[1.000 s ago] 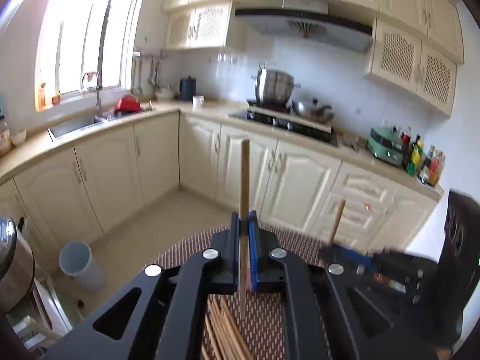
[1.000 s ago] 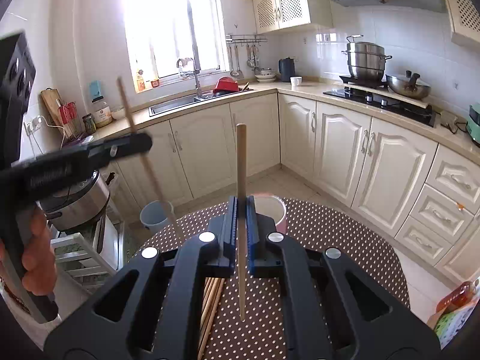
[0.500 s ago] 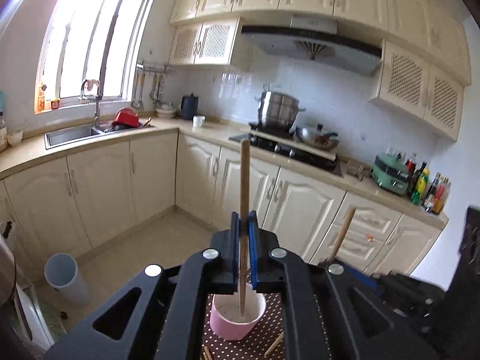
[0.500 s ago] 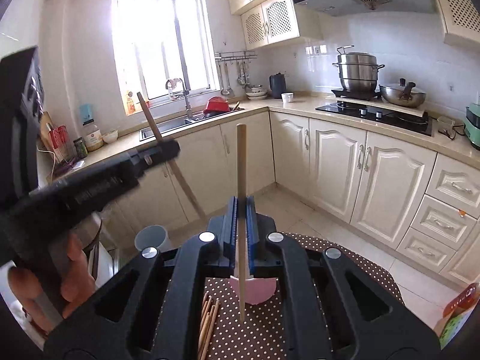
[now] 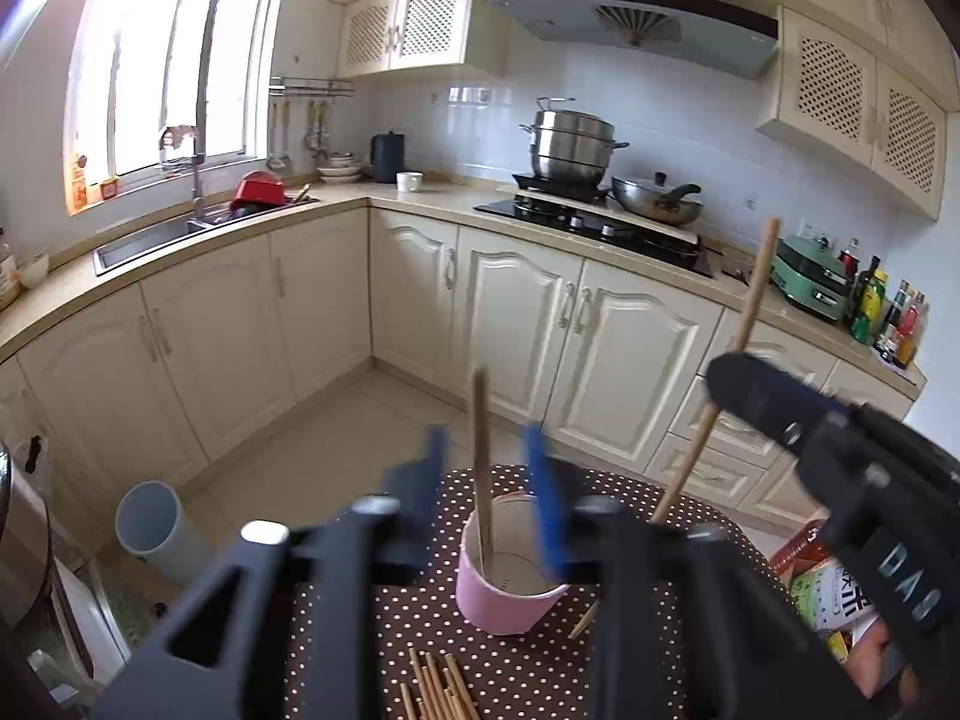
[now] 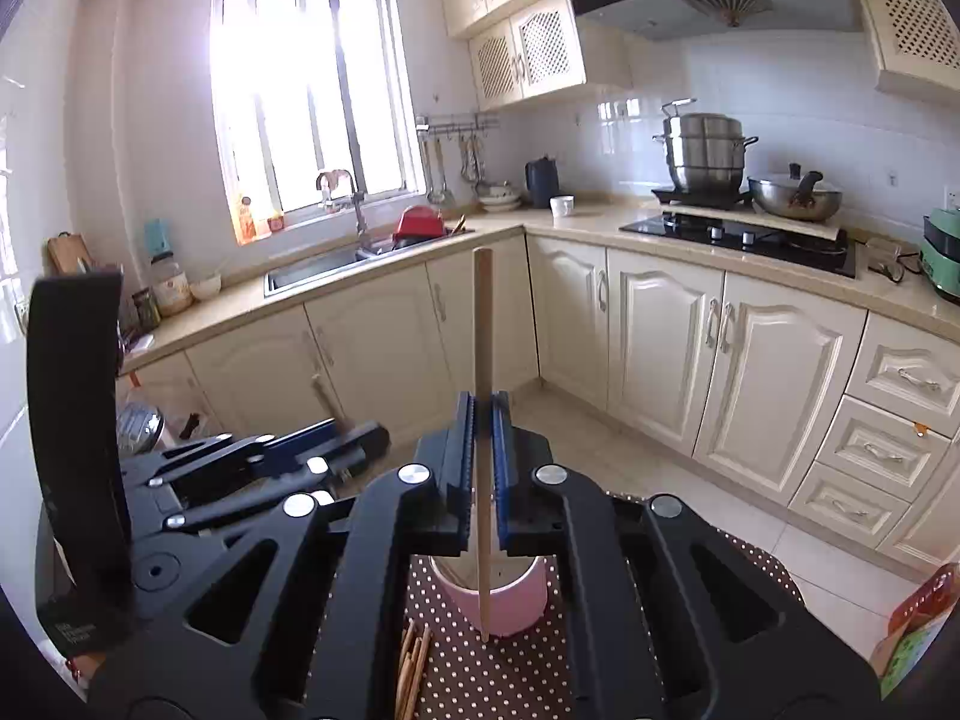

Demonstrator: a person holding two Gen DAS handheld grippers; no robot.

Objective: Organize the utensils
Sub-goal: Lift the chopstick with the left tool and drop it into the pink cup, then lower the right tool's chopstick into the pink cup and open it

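Chopstick (image 5: 482, 450) in pink cup (image 5: 510, 594), L hand-held gripper (image 5: 487, 474) opening, pads clear; R hand-held gripper (image 6: 483, 468) clenched on 2nd chopstick (image 6: 482, 420).

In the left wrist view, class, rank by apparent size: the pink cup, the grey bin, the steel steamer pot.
1. Pink cup, largest, though nearest the camera.
2. Grey bin.
3. Steamer pot, smallest, but farthest away.

chopstick (image 6: 482, 360): bare matt wood
cup (image 5: 510, 594): smooth pink plastic, matt
desk cloth (image 5: 516, 660): brown dotted fabric
steamer pot (image 5: 571, 144): glossy metal
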